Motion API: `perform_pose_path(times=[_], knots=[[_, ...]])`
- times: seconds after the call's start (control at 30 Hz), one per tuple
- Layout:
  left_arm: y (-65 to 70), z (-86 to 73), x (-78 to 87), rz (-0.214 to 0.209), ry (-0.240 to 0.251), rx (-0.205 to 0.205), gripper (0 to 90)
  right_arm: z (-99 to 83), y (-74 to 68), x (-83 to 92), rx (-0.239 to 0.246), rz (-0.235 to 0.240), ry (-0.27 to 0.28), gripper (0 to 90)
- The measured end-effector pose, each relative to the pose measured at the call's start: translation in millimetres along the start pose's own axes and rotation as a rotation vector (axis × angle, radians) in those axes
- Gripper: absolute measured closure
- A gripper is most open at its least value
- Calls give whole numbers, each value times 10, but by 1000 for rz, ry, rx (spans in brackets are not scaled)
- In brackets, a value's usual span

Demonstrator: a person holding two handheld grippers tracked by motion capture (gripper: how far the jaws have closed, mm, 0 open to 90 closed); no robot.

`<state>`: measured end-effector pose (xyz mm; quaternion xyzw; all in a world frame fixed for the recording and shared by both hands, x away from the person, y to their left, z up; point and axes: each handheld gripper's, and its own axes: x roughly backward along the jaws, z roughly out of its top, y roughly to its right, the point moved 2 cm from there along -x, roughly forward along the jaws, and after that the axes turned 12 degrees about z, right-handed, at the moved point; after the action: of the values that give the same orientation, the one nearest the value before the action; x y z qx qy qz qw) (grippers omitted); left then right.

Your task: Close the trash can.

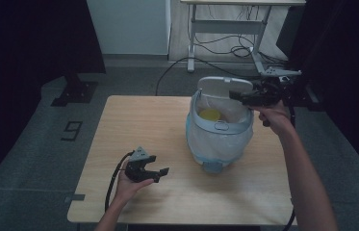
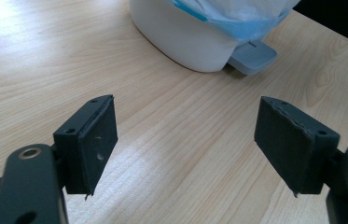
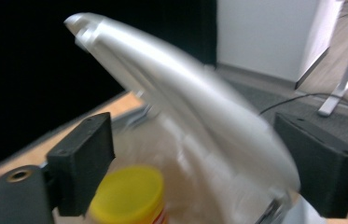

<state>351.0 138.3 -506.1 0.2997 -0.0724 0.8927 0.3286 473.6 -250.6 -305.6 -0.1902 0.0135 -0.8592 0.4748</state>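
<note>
A white pedal bin [image 1: 218, 139] lined with a plastic bag stands on the wooden table [image 1: 134, 125], right of centre. Its grey lid [image 1: 225, 86] is raised at the back. Inside lies something with a yellow cap [image 1: 210, 114]. My right gripper [image 1: 235, 95] hovers at the bin's far right rim, beside the lid. In the right gripper view the blurred lid [image 3: 176, 79] runs across between the parted jaws of my right gripper [image 3: 195, 158], above the yellow cap [image 3: 127, 193]; the pads are off it. My left gripper [image 1: 160, 173] is low over the table at the front left, open and empty, pointing at the bin [image 2: 185, 37].
The bin's grey pedal [image 2: 253, 57] sticks out toward the front of the table. Behind the table, on the floor, are a white desk frame [image 1: 225, 29] with loose cables and a black stand base [image 1: 73, 91]. Dark curtains hang on both sides.
</note>
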Motion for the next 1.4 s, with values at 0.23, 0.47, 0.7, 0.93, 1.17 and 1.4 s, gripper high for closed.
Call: perform_pose_path(times=[0.23, 0.47, 0.7, 0.93, 1.17, 1.4], knots=[[34, -2, -10, -9, -8, -4, 213, -162, -330, 89, 51, 71, -42, 105], [60, -9, -32, -21, -25, -10, 211, -308, -385, -9, 46, 92, -110, 128], [61, -19, -55, -25, -39, -14, 212, -346, -358, -136, 45, 5, -94, 136], [69, -23, -64, -27, -44, -18, 213, -336, -386, -211, 58, -99, -110, 130], [90, -22, -65, -28, -46, -19, 213, -344, -446, -215, 61, -157, -141, 158], [47, -18, -60, -26, -42, -8, 214, -378, -551, -19, 75, -138, -87, 191]])
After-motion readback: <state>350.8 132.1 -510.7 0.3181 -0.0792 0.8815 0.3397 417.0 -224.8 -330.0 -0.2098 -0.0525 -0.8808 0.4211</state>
